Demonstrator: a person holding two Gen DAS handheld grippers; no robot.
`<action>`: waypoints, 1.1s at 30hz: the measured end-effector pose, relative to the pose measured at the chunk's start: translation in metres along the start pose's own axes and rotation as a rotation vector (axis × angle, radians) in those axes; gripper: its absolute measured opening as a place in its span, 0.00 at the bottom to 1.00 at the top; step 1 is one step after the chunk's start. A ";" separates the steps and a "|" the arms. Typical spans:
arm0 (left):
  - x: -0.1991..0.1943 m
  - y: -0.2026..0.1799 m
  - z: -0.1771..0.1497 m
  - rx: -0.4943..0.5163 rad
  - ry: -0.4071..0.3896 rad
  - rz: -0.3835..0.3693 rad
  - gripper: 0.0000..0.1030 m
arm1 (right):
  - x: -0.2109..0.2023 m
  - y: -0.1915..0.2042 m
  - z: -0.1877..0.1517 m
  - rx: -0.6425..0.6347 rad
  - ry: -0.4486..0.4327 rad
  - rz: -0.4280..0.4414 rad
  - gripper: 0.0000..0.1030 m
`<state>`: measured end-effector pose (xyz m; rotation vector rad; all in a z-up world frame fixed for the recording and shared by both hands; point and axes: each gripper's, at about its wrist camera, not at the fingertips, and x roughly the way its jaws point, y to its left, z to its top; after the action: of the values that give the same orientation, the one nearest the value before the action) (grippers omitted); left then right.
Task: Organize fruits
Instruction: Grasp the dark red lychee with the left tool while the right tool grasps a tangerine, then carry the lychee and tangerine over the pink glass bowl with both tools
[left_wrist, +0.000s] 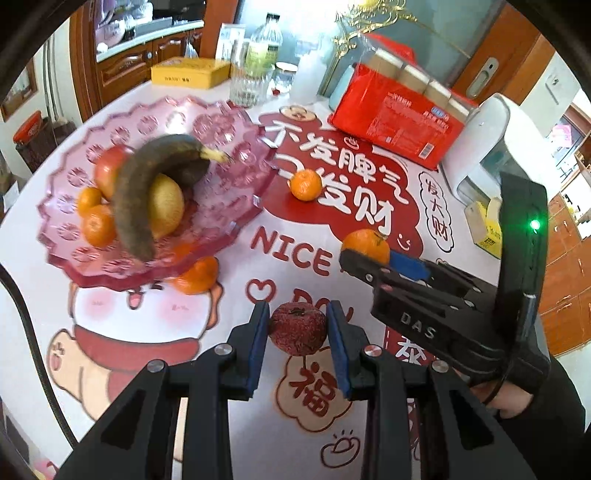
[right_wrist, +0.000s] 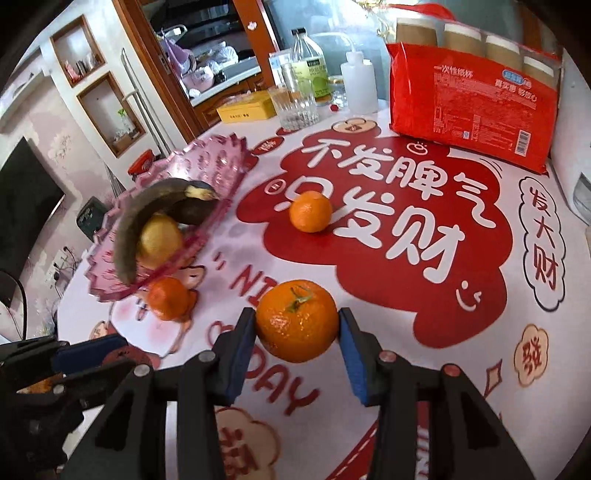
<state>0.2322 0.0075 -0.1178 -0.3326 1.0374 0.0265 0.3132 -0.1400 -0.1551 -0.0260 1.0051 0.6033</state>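
Tools grip round fruit: left tool (left_wrist: 297, 330) a wrinkled red one (left_wrist: 297, 328), right tool (right_wrist: 297, 325) a dimpled tangerine (right_wrist: 296, 320).

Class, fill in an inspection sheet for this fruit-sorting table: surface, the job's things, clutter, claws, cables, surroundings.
Surface: table under a red-and-white printed cover.
Job's things: pink fruit tray holding a browned banana, pear, apple and small oranges; loose orange mid-table; another orange at the tray's edge.
Clutter: red paper-cup pack, yellow box, bottles, glass, white appliance.
Claws: left claw shut on a dark red wrinkled fruit; right claw shut on a large orange.
Cables: nothing seen on the table.
Surroundings: wooden cabinets, counter, dark screen.
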 end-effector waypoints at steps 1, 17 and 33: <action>-0.006 0.003 0.000 0.003 -0.009 0.006 0.29 | -0.005 0.004 -0.001 0.003 -0.011 0.004 0.43; -0.057 0.066 0.013 0.076 -0.066 0.000 0.29 | -0.036 0.067 -0.019 0.095 -0.087 -0.020 0.43; -0.068 0.170 0.069 0.187 -0.065 0.003 0.29 | -0.020 0.132 -0.021 0.244 -0.154 -0.069 0.43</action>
<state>0.2253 0.1973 -0.0717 -0.1588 0.9678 -0.0565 0.2255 -0.0446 -0.1180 0.1977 0.9181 0.4098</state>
